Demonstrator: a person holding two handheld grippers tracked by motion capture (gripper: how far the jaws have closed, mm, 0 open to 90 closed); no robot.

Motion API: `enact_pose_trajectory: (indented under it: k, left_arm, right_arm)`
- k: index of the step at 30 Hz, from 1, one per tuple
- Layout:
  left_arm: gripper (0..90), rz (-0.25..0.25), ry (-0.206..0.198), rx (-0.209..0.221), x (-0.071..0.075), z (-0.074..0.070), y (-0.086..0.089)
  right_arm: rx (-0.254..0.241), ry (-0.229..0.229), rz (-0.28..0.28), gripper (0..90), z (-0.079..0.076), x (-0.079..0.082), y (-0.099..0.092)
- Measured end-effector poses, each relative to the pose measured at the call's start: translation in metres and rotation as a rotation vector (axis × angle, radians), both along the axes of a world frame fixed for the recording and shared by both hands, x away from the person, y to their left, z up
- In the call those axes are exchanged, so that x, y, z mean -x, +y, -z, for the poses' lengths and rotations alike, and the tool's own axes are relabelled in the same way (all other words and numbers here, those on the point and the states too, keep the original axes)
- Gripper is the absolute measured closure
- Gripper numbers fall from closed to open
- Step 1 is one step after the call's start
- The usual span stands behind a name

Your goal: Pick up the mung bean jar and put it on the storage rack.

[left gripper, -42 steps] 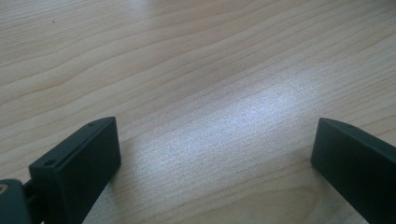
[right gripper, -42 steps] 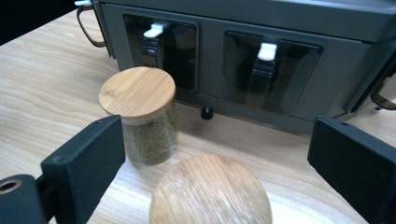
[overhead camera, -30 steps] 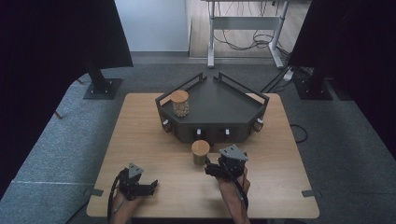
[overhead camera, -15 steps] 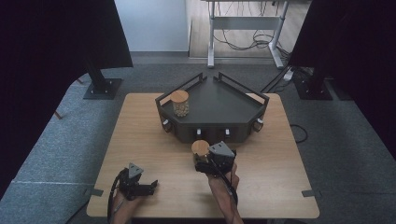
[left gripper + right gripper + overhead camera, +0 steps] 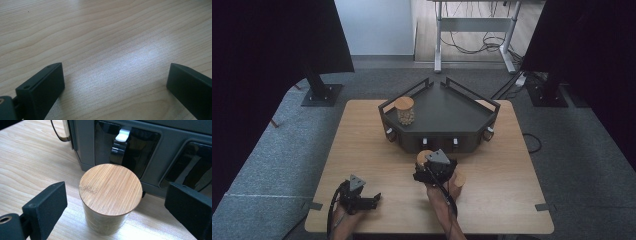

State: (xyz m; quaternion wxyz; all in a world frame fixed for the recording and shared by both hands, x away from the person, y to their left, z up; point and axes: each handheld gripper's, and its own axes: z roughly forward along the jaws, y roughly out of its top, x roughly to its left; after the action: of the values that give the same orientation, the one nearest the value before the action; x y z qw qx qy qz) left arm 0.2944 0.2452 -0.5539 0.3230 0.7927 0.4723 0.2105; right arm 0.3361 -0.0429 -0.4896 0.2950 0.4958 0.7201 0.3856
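A small jar with a round bamboo lid (image 5: 110, 185) stands on the wooden table just in front of the dark angular stand (image 5: 162, 150). My right gripper (image 5: 116, 196) is open, one jaw on each side of the jar and neither touching it. From above, the jar (image 5: 422, 155) is partly hidden under the right gripper (image 5: 428, 165). A second, taller jar with a bamboo lid (image 5: 404, 110) stands on the left of the stand's top (image 5: 447, 112). My left gripper (image 5: 373, 200) rests open near the table's front left, over bare wood (image 5: 113, 82).
The stand's front wall has dark windows with white-tipped latches (image 5: 121, 137) right behind the jar. Low rails (image 5: 469, 92) edge the stand's top. Black-draped frames and a desk's legs (image 5: 474, 35) stand on the floor beyond the table (image 5: 362, 135).
My right gripper has moved left and forward from the table's front right to the small jar, and its jaws now flank it. The left gripper has not moved.
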Motion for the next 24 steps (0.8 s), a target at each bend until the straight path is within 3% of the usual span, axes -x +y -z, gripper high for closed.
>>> enact_pose_trajectory:
  k: [16, 24]
  left_arm:
    - [1.3, -0.001, -0.001, 0.002, 0.0, 0.0, 0.0]
    - [1.3, 0.003, 0.0, 0.0, 0.0, 0.0, 0.0]
  right_arm:
    - [0.036, 0.031, 0.045, 5.5, 0.012, -0.015, 0.011]
    - [0.045, 0.049, 0.041, 13.7, 0.019, -0.022, 0.017]
